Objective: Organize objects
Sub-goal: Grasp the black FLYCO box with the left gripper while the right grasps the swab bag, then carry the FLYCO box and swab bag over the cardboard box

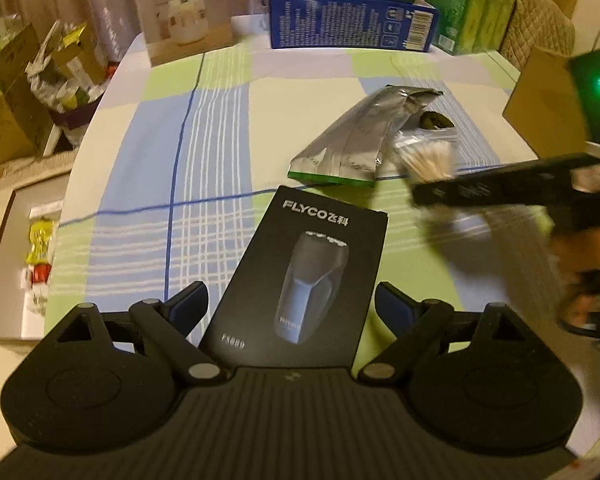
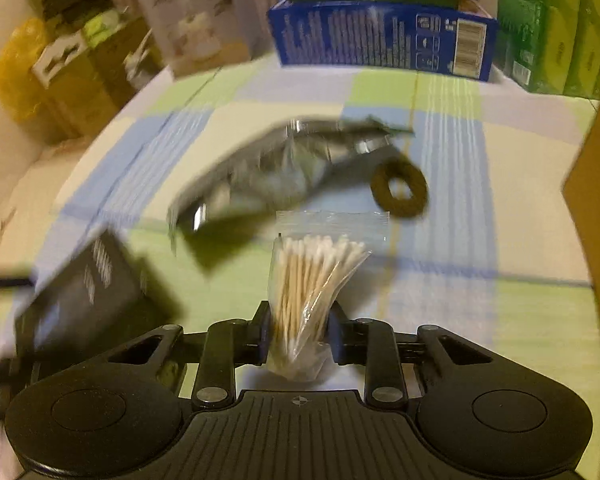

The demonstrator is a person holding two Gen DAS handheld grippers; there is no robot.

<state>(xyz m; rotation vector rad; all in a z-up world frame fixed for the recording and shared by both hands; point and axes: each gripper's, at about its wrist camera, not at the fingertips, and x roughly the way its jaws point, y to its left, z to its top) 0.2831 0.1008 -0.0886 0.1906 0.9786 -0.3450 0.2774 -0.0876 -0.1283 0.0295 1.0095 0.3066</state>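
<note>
My left gripper (image 1: 291, 304) is open, its fingers on either side of a black FLYCO shaver box (image 1: 300, 276) that lies on the checked tablecloth (image 1: 220, 128); I cannot tell if they touch it. My right gripper (image 2: 298, 330) is shut on a clear bag of cotton swabs (image 2: 316, 276) and holds it above the table. It shows blurred at the right of the left wrist view (image 1: 432, 190). A silver foil pouch (image 1: 352, 140) and a dark green ring (image 2: 398, 186) lie beyond. The shaver box shows at the left in the right wrist view (image 2: 92, 296).
A blue box (image 1: 352, 20) with a green box on it, green packs (image 1: 472, 4) and a white picture box (image 1: 180, 8) stand along the table's far edge. A brown cardboard box (image 1: 548, 104) is at the right. Cartons and bags (image 1: 28, 92) crowd the floor at the left.
</note>
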